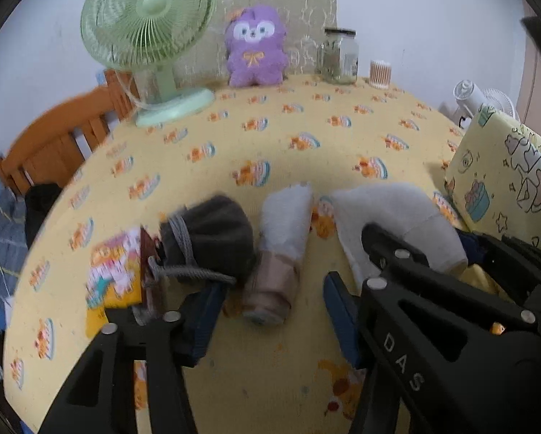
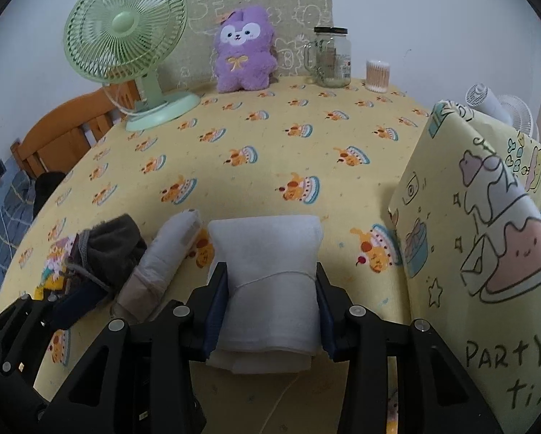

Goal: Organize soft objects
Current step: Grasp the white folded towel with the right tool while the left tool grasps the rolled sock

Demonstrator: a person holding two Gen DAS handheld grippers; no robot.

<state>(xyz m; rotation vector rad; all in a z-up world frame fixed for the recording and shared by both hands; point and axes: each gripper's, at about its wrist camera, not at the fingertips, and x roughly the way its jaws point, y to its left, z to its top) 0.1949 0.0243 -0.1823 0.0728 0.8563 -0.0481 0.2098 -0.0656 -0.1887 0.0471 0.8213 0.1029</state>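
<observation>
Three soft bundles lie in a row on the yellow tablecloth [image 2: 270, 144]. A dark grey cloth pouch with a cord [image 1: 212, 238] is leftmost, a rolled white-and-pink towel [image 1: 281, 249] is in the middle, and a folded white towel tied with string [image 2: 270, 282] is on the right. My right gripper [image 2: 270, 300] is shut on the folded white towel, one pad on each side. My left gripper [image 1: 274, 311] is open around the near end of the rolled towel. In the right wrist view the pouch [image 2: 111, 249] and the rolled towel [image 2: 165, 260] lie to the left.
A yellow "PARTY" storage box [image 2: 487, 238] stands at the right. A green fan [image 2: 125, 43], a purple plush toy [image 2: 243, 49], a glass jar [image 2: 331, 56] and a cotton-swab tub [image 2: 377, 75] stand along the far edge. A colourful packet [image 1: 111, 271] lies under the pouch.
</observation>
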